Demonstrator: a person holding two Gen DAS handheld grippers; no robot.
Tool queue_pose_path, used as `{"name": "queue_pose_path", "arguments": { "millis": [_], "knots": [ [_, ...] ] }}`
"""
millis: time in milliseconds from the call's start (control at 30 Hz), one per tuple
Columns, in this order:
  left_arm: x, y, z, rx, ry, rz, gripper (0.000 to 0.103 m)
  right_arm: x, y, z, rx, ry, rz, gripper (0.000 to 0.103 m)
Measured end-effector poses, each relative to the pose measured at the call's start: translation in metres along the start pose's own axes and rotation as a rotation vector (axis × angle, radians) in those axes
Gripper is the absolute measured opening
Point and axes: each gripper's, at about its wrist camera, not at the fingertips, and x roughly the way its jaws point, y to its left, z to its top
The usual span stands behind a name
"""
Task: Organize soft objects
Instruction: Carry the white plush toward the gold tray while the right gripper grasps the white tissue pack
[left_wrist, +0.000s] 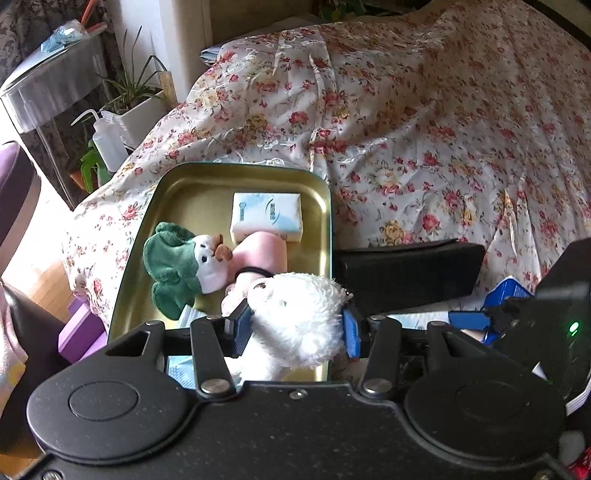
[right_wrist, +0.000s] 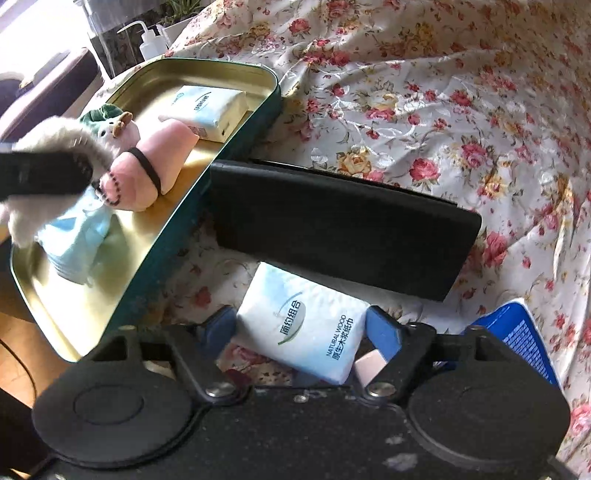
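Your left claw (left_wrist: 295, 325) is squeezed tight on a fluffy white toy (left_wrist: 299, 317). Its blue fingers (left_wrist: 240, 326) press into the fur on both sides. You hold the toy over the near end of the gold tin tray (left_wrist: 177, 188), which sits on the flowery bed cover (left_wrist: 424, 129).

Inside the tray, a tissue pack (left_wrist: 266, 216) lies at the far end. Just in front of it lies a pink rolled cloth (left_wrist: 264, 258) with a black band around it, touching the pack. A plush with a green hat (left_wrist: 184, 267) lies to the left of the pink roll, touching it. A light blue folded thing (right_wrist: 79, 236) lies at the near end of the tray, under the white toy.

Your right claw (right_wrist: 301, 332) has a finger on each side of a second tissue pack (right_wrist: 306, 325) and is clamped on it. This pack is outside the tray, to its right, just near a black case (right_wrist: 340, 225) on the bed cover. A blue box (right_wrist: 524, 339) pokes in at the right edge.
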Motion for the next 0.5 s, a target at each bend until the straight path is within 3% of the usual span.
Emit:
{"name": "queue_pose_path", "arguments": {
  "millis": [133,167,233,300,333,367,400,500],
  "knots": [
    [0.002,0.01,-0.008,-0.031,0.037,-0.023,0.048,-0.012,-0.005,0.0,0.011,-0.025,0.019,0.054],
    [0.003,0.013,-0.01,-0.04,0.051,-0.038,0.048,-0.016,-0.006,0.0,0.015,-0.029,0.034,0.032],
    [0.004,0.017,-0.015,-0.055,0.075,-0.065,0.048,-0.025,-0.007,-0.001,0.017,-0.035,0.065,0.018],
    [0.008,0.019,-0.019,-0.062,0.089,-0.063,0.048,-0.031,-0.009,-0.001,0.03,-0.041,0.098,0.021],
    [0.01,0.02,-0.02,-0.062,0.096,-0.048,0.048,-0.033,-0.009,-0.001,0.032,-0.043,0.102,0.034],
    [0.012,0.02,-0.022,-0.062,0.101,-0.035,0.048,-0.035,-0.008,-0.002,0.028,-0.046,0.094,0.059],
    [0.013,0.021,-0.022,-0.063,0.106,-0.031,0.048,-0.036,-0.007,-0.003,0.026,-0.059,0.079,0.068],
    [0.012,0.023,-0.024,-0.066,0.111,-0.039,0.048,-0.037,0.0,-0.004,0.005,-0.085,0.051,0.073]
  ]
}}
